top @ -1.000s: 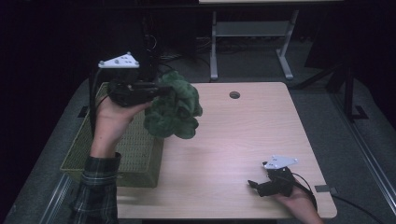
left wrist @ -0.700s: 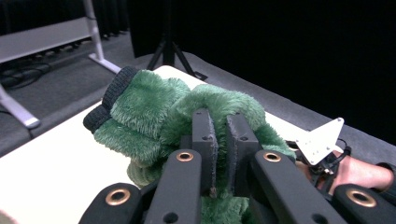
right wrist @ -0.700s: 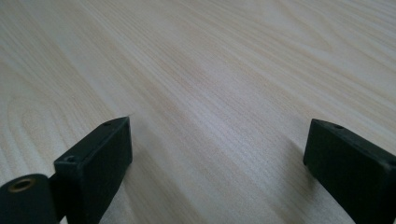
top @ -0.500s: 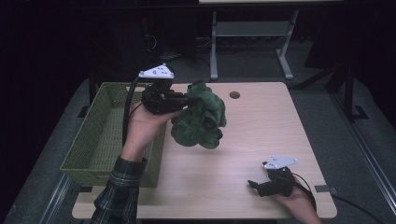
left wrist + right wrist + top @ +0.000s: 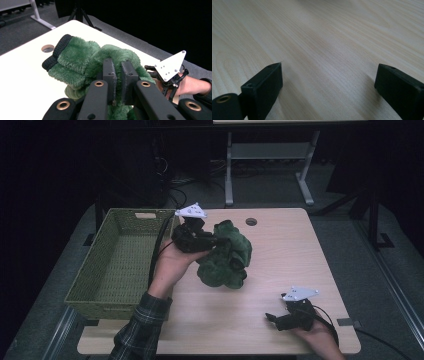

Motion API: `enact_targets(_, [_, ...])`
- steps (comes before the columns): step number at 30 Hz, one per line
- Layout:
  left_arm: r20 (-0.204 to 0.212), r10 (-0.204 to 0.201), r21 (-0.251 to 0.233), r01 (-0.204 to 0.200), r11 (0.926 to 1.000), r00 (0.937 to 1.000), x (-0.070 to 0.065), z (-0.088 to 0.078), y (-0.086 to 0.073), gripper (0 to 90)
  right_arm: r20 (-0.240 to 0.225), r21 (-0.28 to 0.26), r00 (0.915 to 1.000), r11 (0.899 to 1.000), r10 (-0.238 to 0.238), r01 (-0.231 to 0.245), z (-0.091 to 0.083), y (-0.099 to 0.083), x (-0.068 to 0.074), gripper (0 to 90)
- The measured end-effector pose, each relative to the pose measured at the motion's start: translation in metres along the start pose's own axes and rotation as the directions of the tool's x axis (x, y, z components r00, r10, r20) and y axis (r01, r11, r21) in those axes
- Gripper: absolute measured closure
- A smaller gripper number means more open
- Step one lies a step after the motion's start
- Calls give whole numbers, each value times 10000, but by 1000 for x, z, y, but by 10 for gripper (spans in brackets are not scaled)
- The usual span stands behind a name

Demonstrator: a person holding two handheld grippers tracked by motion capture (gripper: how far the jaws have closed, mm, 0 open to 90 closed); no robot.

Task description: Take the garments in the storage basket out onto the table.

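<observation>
A fluffy green garment [image 5: 227,255] with a black ribbed cuff [image 5: 56,51] hangs bunched over the middle of the wooden table [image 5: 280,245], its lower folds reaching the tabletop. My left gripper [image 5: 212,241] is shut on its upper edge; in the left gripper view [image 5: 119,75] the two pads pinch the green fleece [image 5: 82,60] tightly. My right gripper [image 5: 270,317] rests low at the table's near right corner, held by a hand. Its jaws stand wide apart [image 5: 327,82] over bare wood with nothing between them.
An olive woven basket [image 5: 95,270] sits at the table's left edge, beside my left forearm in a plaid sleeve [image 5: 142,327]. A round cable hole [image 5: 251,221] lies near the far edge. A metal stand [image 5: 270,165] is on the floor beyond.
My left gripper has carried the green garment rightward from above the basket and lowered it over the table's middle. The right gripper has stayed still.
</observation>
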State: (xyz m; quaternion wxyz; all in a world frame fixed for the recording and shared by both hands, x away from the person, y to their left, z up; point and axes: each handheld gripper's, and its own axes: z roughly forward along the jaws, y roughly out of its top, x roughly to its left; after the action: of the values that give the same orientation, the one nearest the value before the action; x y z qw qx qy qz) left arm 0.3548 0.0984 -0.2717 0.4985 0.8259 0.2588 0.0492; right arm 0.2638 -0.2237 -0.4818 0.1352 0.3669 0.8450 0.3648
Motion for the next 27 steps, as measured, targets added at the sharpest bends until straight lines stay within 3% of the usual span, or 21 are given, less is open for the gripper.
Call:
enact_targets(17, [407,-674,871,637,9942,9969,-14,71,-45,845,9,-6,10000,10000,-12,12,0,0,0,74])
enact_targets(23, [561,-1053,1455,962,9847,9929,-11,101,-67,845,-101,17,9999,9999,-105,105,-3,-3,-3,74])
enact_targets(27, [519,-1126,2019,1000,9743,9923,-5,123,-85,845,-97,26,9999,9999,-101,101,-4,-4,-4,74])
